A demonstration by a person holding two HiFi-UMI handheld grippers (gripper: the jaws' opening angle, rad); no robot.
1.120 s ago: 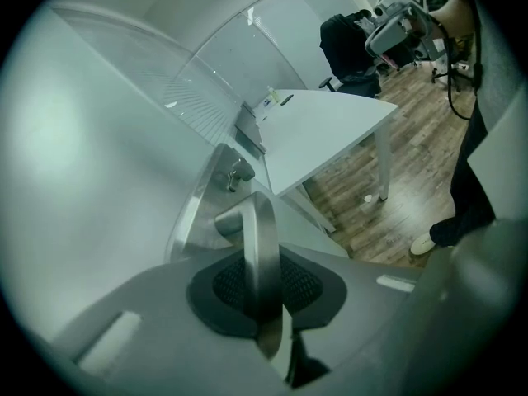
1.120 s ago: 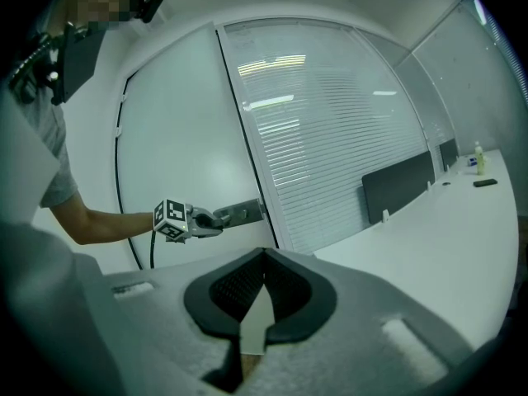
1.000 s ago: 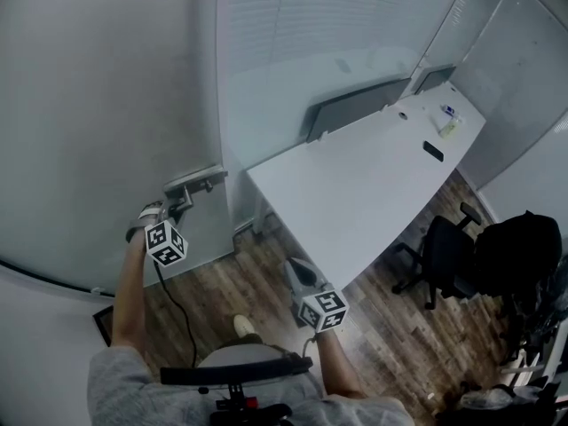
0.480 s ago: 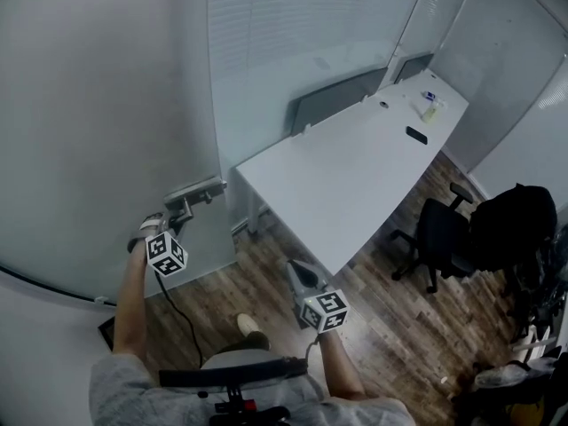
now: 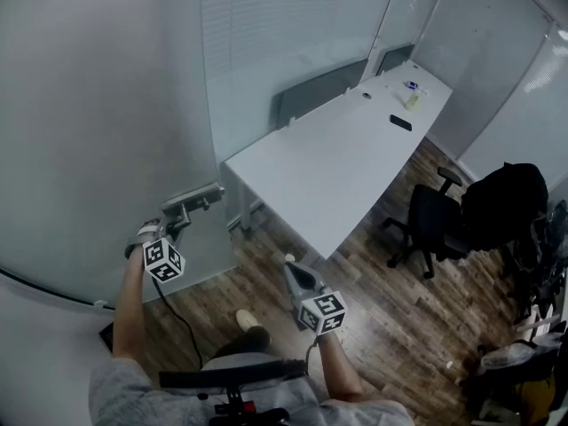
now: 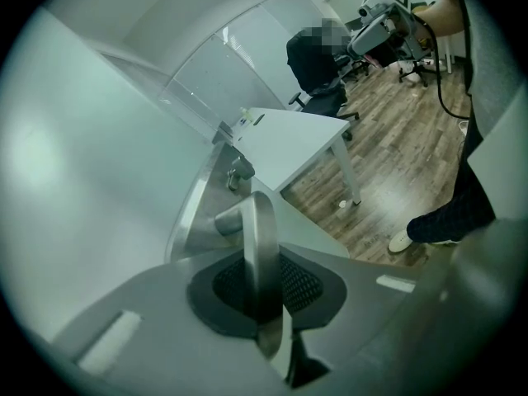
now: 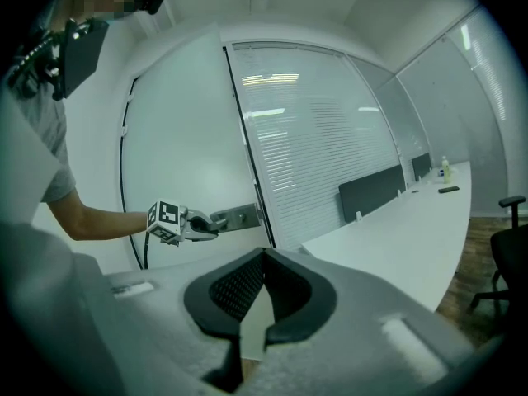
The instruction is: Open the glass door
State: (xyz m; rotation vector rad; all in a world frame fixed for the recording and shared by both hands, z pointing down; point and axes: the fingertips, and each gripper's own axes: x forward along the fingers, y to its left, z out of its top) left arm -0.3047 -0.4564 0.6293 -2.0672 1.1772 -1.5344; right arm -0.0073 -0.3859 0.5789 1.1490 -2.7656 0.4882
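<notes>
Person's in a grey short-sleeved T-shirt (image 5: 115, 382), dark trousers (image 6: 452, 218) and light-coloured shoes (image 5: 245, 324). The left gripper (image 5: 182, 209) and right gripper (image 5: 290, 271) are both pale grey plastic, and each has a white cube (image 5: 163, 260) covered in black square markers. The pads (image 7: 233, 285) inside the jaws are black with a mesh texture. A thin black cable (image 5: 180, 319) comes off the left one.

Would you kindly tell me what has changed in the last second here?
The left gripper, shut on the door handle, has shifted slightly lower in the head view together with the handle, while the desk has slid up and leftward, baring more floor. The grip stayed on; the right gripper, shut and empty, kept its place in view.
</notes>
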